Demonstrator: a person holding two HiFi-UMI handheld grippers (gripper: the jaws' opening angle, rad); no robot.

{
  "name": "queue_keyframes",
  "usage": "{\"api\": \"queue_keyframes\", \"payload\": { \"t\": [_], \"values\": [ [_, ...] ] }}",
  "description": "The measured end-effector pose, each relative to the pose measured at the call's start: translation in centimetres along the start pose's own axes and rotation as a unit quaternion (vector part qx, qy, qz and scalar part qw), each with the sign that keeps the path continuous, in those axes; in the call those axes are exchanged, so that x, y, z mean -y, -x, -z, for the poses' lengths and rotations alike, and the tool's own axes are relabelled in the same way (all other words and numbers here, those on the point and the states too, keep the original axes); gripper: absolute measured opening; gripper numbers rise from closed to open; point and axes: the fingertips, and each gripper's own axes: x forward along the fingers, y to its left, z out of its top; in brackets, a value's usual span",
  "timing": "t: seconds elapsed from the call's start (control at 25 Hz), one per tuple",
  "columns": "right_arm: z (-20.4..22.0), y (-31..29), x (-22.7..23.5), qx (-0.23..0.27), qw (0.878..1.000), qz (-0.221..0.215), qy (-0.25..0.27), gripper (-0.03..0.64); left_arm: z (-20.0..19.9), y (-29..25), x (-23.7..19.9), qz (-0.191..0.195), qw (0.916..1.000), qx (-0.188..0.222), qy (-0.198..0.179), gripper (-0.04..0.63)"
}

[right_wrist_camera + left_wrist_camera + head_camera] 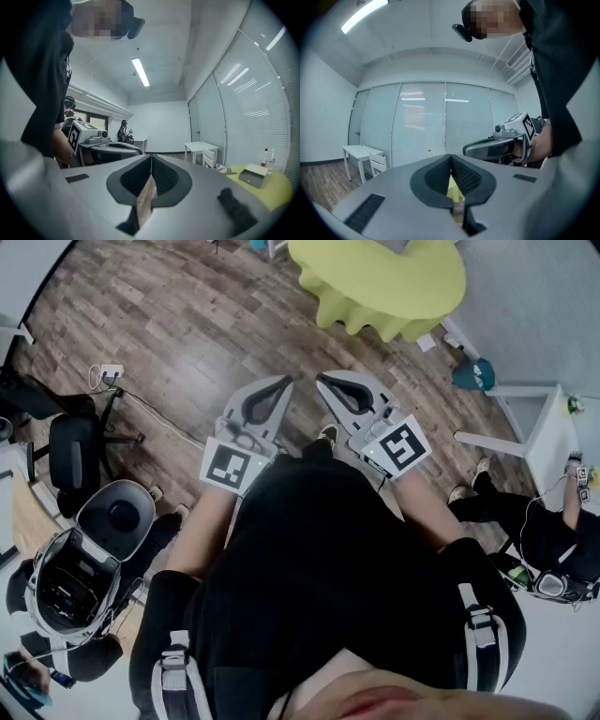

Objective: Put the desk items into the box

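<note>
A wood-plank floor (187, 324) fills the room, with a table (394, 277) under a yellow-green cloth at the far side, a white side table (553, 442) at the right and a black office chair (75, 451) at the left. A glass wall with blinds (422, 122) closes the room on one side, and strip lights run along the white ceiling. The person stands well back from the table and holds both tools side by side in front of the waist, aimed about level toward it. The left tool (451, 158) has its jaws pressed together at the tips, with nothing between them; only a sliver of yellow-green cloth shows through the slot behind. The right tool (151, 158) is likewise pressed together and holds nothing, with floor showing through its slot. The box (253, 176), grey and low, lies on the table, far from both tools, its long side running roughly left to right and tilted a little in the right gripper view. A small dark item (228, 171) lies just left of it, and a bottle (266, 157) stands behind it.
</note>
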Motion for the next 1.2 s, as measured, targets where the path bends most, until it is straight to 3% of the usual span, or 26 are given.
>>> {"api": "queue_keyframes", "payload": {
  "t": [0.24,0.52,0.84,1.2],
  "values": [
    [0.1,-0.7,-1.2,0.002,1.000,0.003,-0.006,0.018,0.8,1.6,-1.0,-0.001,0.9993,-0.018,0.034,0.012],
    [-0.1,-2.0,-2.5,0.006,1.000,0.023,-0.011,0.018,0.8,3.9,-1.8,0.001,0.9999,-0.002,0.013,0.012],
    [-0.3,-3.6,-5.5,0.005,0.999,0.030,-0.016,0.018,0.5,7.0,-3.1,0.007,0.9995,0.013,0.028,0.012],
    [0.1,-4.2,-4.4,0.011,0.999,0.029,-0.014,0.018,0.8,6.9,-4.2,-0.004,0.9998,0.015,0.014,0.012]
  ]
}}
